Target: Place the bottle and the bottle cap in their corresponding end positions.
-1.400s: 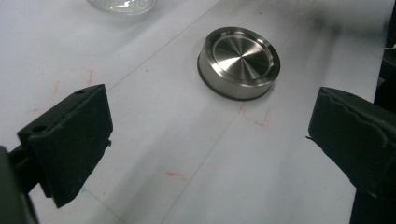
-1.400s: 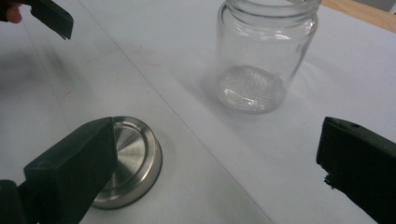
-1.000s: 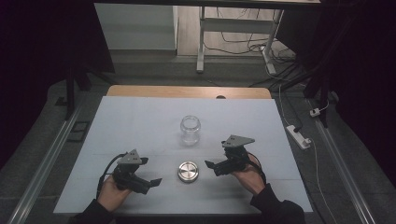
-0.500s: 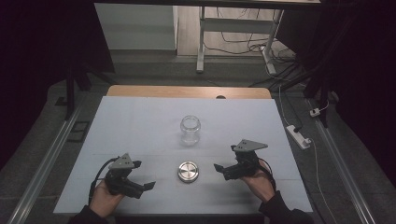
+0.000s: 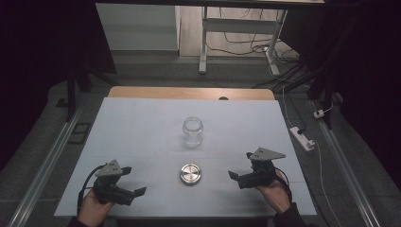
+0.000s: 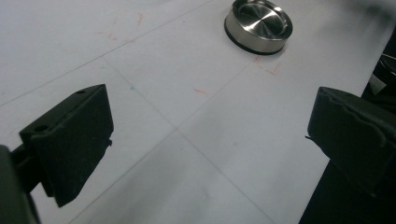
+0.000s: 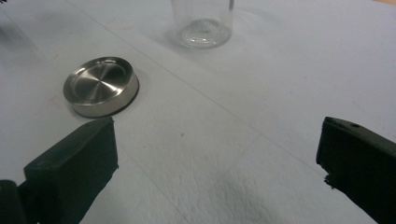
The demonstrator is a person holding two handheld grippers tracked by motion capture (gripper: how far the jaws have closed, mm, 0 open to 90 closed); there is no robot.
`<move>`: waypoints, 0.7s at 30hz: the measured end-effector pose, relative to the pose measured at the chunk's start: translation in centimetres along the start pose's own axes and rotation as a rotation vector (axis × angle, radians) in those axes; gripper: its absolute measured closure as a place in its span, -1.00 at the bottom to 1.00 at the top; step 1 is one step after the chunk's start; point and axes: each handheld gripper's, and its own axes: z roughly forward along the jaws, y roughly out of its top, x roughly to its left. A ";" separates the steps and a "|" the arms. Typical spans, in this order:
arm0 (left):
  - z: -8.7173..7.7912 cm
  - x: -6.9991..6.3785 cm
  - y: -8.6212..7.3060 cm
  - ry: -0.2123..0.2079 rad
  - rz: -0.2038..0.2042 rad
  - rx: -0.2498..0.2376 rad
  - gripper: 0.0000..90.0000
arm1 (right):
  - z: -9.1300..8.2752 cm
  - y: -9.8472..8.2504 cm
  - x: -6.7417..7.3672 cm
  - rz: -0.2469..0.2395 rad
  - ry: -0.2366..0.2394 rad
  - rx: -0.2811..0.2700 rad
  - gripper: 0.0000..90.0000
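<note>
On the white-topped bench [image 5: 142, 127] a round, shallow brushed-steel lid with a dark rim [image 5: 191, 173] lies flat near the front edge, roughly midway between the two hand-held tools, touching neither. Behind it, farther from the person and well apart from the lid, stands a small clear glass jar [image 5: 193, 132], upright and with its mouth uncovered. The left tongs [image 5: 137, 191] sit low over the front left part of the bench, pointed toward the lid from the side; in the left gripper view their two black jaws stand wide apart with nothing but bare bench surface between them, and the lid [image 6: 258, 25] shows ahead near the top of that view, beyond the jaw tips. The right tongs [image 5: 235, 176] sit over the front right part of the bench, aimed at the lid from the other side; in the right gripper view their jaws are likewise spread wide and hold nothing, the lid [image 7: 101, 92] lies just beyond the jaw on the left of that view, and the base of the glass jar [image 7: 202, 23] stands farther off near the top edge. A person's hand [image 5: 275, 194] grips the right tool from below, and a cable loops from the left one. Faint thin lines cross the bench surface in both gripper views.
</note>
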 end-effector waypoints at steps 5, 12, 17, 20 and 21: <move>-1.0 0.4 -0.9 0.019 -0.026 -0.009 -0.97 | -1.0 -0.8 -0.3 0.017 -0.019 -0.002 -1.00; -2.2 0.7 -2.0 0.053 -0.057 -0.019 -0.97 | -2.5 -2.2 -0.7 0.044 -0.046 0.011 -1.00; -2.8 0.7 -2.6 0.087 -0.063 -0.013 -0.97 | -3.7 -3.2 -1.1 0.075 -0.071 0.018 -1.00; -3.1 0.7 -3.0 0.109 -0.065 -0.003 -0.97 | -4.4 -3.8 -1.2 0.091 -0.087 0.026 -1.00; -3.1 0.8 -3.1 0.114 -0.064 0.003 -0.97 | -4.6 -4.0 -1.3 0.098 -0.093 0.030 -1.00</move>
